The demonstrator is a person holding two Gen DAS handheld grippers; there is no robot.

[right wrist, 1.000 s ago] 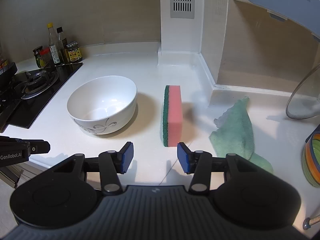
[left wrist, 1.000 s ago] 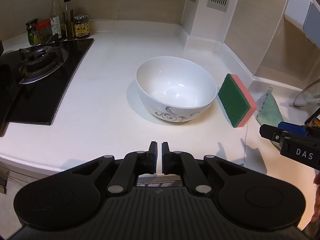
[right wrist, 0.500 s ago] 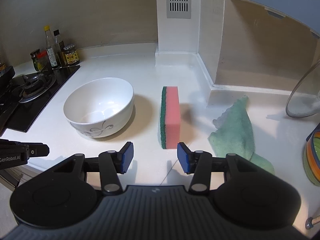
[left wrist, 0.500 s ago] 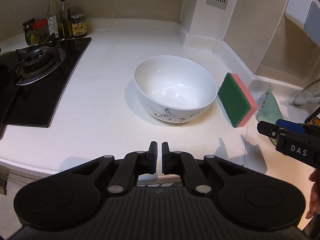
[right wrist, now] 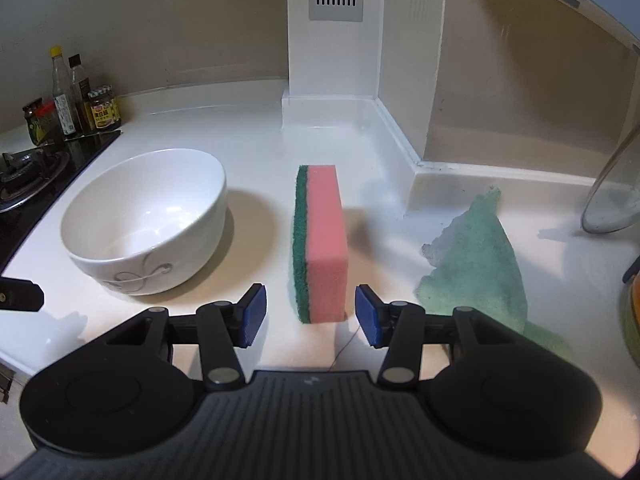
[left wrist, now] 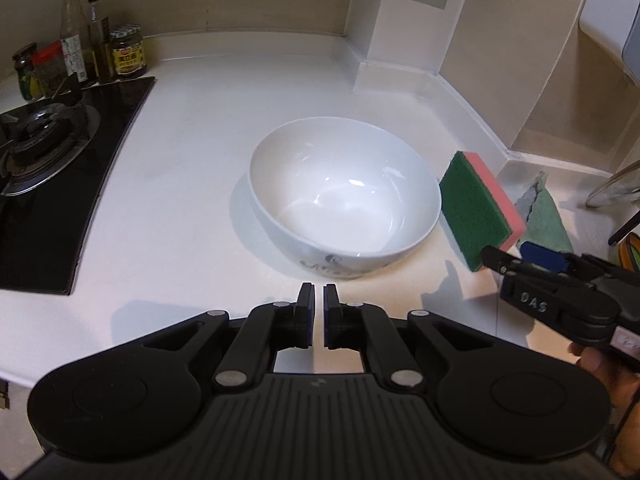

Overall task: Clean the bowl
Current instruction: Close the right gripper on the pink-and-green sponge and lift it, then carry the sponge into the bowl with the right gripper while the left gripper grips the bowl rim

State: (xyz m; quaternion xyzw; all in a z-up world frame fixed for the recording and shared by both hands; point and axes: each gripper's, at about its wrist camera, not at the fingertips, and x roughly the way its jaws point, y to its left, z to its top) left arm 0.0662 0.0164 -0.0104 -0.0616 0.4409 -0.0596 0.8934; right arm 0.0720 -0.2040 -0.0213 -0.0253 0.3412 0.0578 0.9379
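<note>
A glossy white ceramic bowl (left wrist: 344,196), round and deep, with a grey scroll pattern on its outer wall, stands upright and empty in the middle of the smooth white worktop (left wrist: 192,208). Just right of it a rectangular sponge (right wrist: 320,248) stands on one long edge, its long axis running from near to far; the soft pink foam faces right and the coarse green scouring layer faces the bowl.

The left tool (left wrist: 319,308) hovers at the bowl's near side, clenched on nothing, its pads almost meeting. The right tool (right wrist: 310,314) is released, its ribbed blue pads spread wide either side of the sponge's near end, apart from it. In the left wrist view its black body carries raised letters that seem to read "DAS".

A crumpled green cloth (right wrist: 480,256) lies to the right of the sponge, and a glass lid (right wrist: 612,204) leans at the far right. On the left is a black glass hob with a gas burner (left wrist: 36,148); behind it stand bottles and jars of condiments (left wrist: 84,56), their labels too small to read.
</note>
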